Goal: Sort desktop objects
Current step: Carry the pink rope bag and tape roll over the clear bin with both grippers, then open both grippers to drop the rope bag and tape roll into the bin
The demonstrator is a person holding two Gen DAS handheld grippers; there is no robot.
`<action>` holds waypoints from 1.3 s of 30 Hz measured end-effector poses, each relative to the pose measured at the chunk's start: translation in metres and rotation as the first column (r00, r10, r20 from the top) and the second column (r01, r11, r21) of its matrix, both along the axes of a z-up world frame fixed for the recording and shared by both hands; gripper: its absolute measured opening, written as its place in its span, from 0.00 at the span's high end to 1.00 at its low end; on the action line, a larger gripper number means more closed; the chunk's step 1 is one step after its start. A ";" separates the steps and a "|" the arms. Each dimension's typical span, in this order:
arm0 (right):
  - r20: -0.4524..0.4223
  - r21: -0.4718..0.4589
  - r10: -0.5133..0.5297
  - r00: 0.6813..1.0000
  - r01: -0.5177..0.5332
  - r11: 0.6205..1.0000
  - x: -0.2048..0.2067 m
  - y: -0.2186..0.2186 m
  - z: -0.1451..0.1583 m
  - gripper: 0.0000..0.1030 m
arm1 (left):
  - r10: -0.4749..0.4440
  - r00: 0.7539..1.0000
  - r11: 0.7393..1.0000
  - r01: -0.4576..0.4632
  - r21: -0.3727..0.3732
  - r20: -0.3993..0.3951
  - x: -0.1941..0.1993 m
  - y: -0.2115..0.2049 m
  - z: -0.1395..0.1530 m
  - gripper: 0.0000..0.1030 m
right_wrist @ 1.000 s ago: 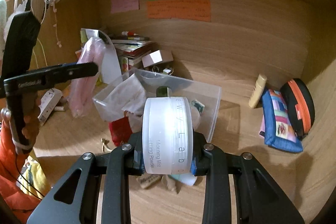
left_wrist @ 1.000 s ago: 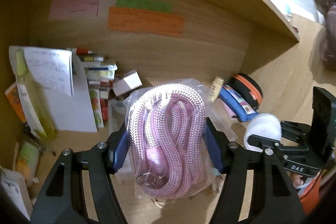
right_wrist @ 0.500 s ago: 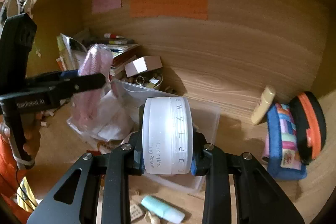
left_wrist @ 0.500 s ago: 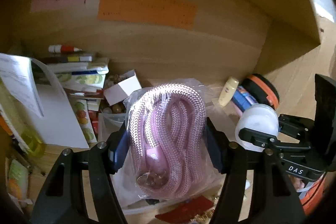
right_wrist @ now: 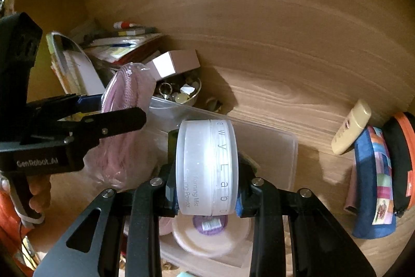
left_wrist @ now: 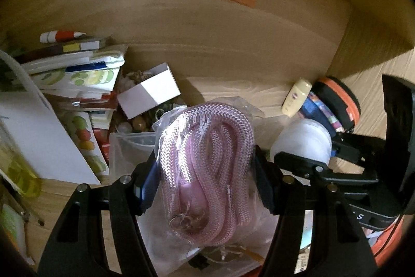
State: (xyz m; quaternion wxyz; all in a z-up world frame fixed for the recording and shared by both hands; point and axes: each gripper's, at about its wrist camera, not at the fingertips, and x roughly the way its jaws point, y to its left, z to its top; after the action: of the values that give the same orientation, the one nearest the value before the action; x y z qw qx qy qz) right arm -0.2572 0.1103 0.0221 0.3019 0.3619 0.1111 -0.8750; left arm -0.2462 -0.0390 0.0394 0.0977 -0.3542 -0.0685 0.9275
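Observation:
My left gripper (left_wrist: 206, 181) is shut on a clear bag of coiled pink rope (left_wrist: 205, 162) and holds it over the left end of a clear plastic bin (right_wrist: 272, 144). The bag also shows in the right wrist view (right_wrist: 124, 100) between the left gripper's fingers (right_wrist: 114, 121). My right gripper (right_wrist: 207, 188) is shut on a round frosted white powder jar (right_wrist: 207, 168), held on its side above the bin. The jar also shows in the left wrist view (left_wrist: 302, 142). A cream powder puff (right_wrist: 210, 235) lies in the bin below the jar.
A stack of books and papers (left_wrist: 75, 74) fills the back left, with a small white box (left_wrist: 149, 92) and a bowl of trinkets (right_wrist: 179, 92). A cream tube (right_wrist: 350, 131), a blue patchwork pouch (right_wrist: 376, 186) and a black-orange case (right_wrist: 402, 152) lie at the right by the side wall.
Both grippers have moved forward and deeper into the desk alcove, coming over the clear bin. Each keeps its hold, on the rope bag and on the jar.

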 end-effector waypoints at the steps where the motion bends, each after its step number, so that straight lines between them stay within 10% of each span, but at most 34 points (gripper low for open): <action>1: 0.005 0.008 0.001 1.000 -0.001 1.000 -0.002 -0.002 -0.002 0.74 | -0.004 1.000 1.000 0.004 -0.007 0.003 -0.001 0.000 -0.002 0.37; 29: 0.024 0.112 -0.036 0.999 0.033 0.993 -0.018 -0.018 -0.028 0.72 | 0.004 1.000 0.997 -0.003 -0.080 0.008 -0.007 0.003 -0.023 0.26; 39: -0.086 0.101 -0.068 0.994 0.076 0.992 0.000 -0.008 -0.004 0.27 | 0.069 0.995 0.993 -0.076 -0.095 -0.072 0.012 -0.008 -0.004 0.06</action>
State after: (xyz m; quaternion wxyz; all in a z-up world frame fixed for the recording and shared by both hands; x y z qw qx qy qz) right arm -0.2569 0.1021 0.0185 0.2459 0.3444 0.1560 -0.8925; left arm -0.2340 -0.0467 0.0358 0.0490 -0.3237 -0.0327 0.9443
